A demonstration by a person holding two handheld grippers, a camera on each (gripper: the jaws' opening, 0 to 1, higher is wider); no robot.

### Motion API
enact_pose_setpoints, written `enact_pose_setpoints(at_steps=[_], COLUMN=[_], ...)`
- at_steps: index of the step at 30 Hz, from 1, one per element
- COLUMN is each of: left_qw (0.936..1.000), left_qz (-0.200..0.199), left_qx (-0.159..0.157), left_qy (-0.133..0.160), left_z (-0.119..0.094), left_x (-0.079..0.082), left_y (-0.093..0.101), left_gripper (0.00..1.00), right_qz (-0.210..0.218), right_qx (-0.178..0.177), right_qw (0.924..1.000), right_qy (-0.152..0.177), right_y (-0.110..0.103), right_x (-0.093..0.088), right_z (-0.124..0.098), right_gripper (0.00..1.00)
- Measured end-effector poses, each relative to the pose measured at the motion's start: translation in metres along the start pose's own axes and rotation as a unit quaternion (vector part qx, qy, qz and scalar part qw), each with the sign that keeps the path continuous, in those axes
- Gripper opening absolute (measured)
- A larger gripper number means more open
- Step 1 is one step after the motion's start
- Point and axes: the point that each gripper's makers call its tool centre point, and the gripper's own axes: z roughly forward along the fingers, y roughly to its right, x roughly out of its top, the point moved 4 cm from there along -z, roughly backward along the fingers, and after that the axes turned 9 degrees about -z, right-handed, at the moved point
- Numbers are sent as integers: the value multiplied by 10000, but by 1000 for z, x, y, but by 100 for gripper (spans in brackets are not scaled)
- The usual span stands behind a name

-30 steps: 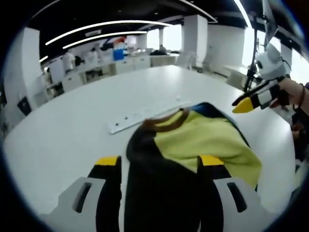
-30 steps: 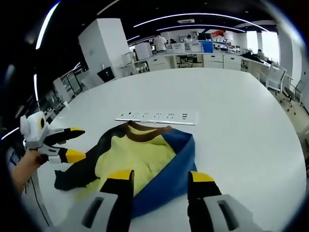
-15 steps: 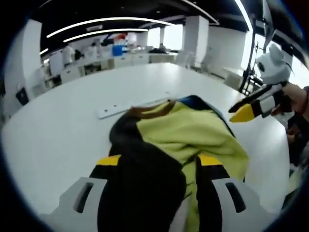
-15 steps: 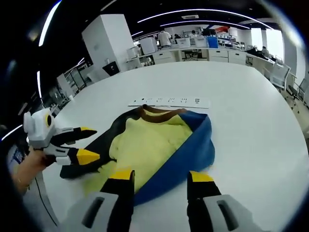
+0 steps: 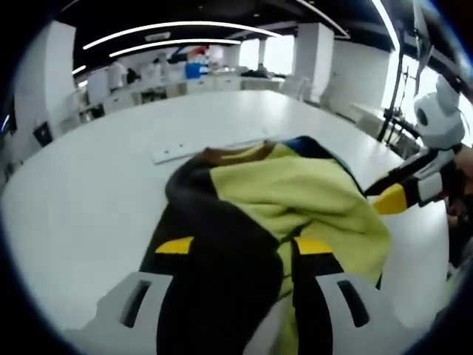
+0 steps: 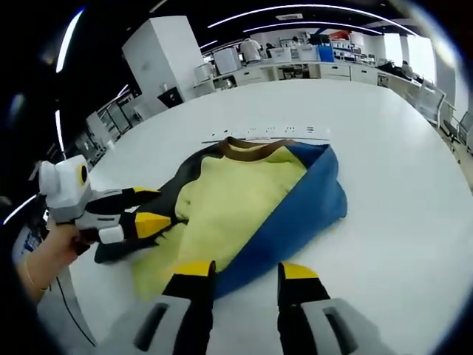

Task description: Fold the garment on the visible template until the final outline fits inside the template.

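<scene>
Nearest, in the left gripper view, the left gripper (image 5: 240,248) is seen with the black sleeve side of the garment (image 5: 295,196) lying between its jaws; whether the cloth is clamped cannot be told. In the right gripper view, the right gripper (image 6: 240,272) is held released, its tips just before the blue near edge of the garment (image 6: 259,203), with nothing between them. The garment is spread on the white table (image 6: 399,200), its long axis running away from both grippers toward the brown collar. The left gripper is judged the nearer, in touch with the black side. Just beyond the collar, a white strip (image 6: 270,133) lies crosswise. No template outline can be made out.
</scene>
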Motion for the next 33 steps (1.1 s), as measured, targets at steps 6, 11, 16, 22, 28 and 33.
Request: enact_pose_setpoints(at_steps=[6,11,16,22,28,33], left_qw=[9999,9999,9999,9998,9989,9985], left_qz=[-135,-125,-130,178,422,493], left_qx=[1,94,77,106,172,215], left_qy=[-97,-72,17,41,94,111], left_z=[5,5,2,0,-4,-8], left_x=[-9,-11,-9,-4,2,7], left_y=[1,1,6,10,7,0], left_gripper=[35,28,12,0,0,0], right_qz=[170,189,75,26,40,55], right_qx=[-11,-2,88,78,103,43], right_qw=[9998,9998,9999,10000,9999,9999], right_qy=[-65,-102,-47,-54,27,94], right_y=[-3,-4,-8,-6,-3,4], right_x=[-8,-12,-13,-17,-16,-15], right_z=[1,1,1,-2,-8,-14], right_gripper=[16,5,0,0,0,0])
